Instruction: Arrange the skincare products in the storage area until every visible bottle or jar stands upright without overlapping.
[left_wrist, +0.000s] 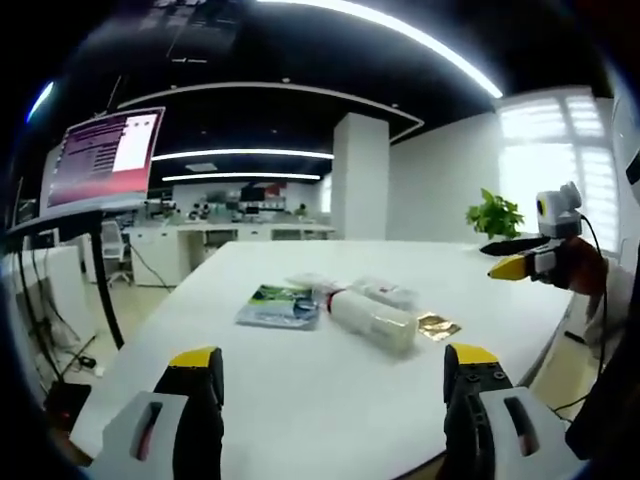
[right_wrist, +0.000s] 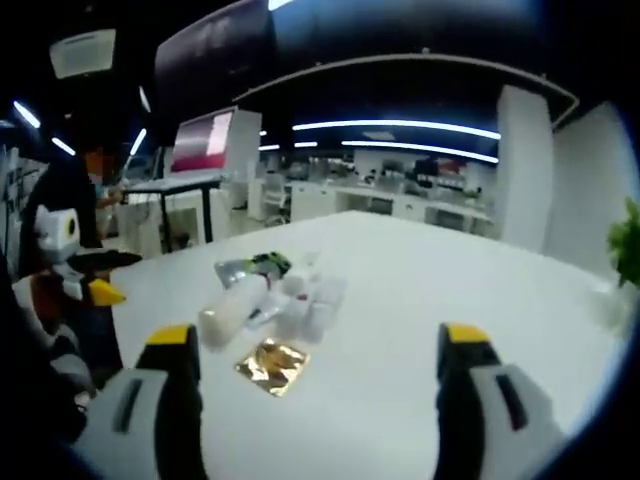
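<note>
Two grippers: both are held wide apart and nothing is held in either.
Left gripper (left_wrist: 333, 375): it is kept low over the near edge of the white counter (left_wrist: 300, 400), with its yellow-tipped jaws pointed at the pile.
Right gripper (right_wrist: 315, 350): it is also held over the counter, and the pile is seen ahead and a little to its left.
Other view of it: the right gripper (left_wrist: 520, 265) is seen far off at the right side in the left gripper view.
White bottle (left_wrist: 372, 320): it is laid flat on its side, not standing up. Its long side is turned across the left gripper's path, with the cap end toward the green packet (left_wrist: 280, 303).
Small clear jars (right_wrist: 310, 295): they are bunched just beside the bottle; how they sit cannot be told.
Gold packet (right_wrist: 270, 365): it is laid flat, just in front of the pile.
Nearer gripper: the right one is judged a bit closer to the bottle.
Next move: the bottle will likely need to be picked up and stood on its base.
</note>
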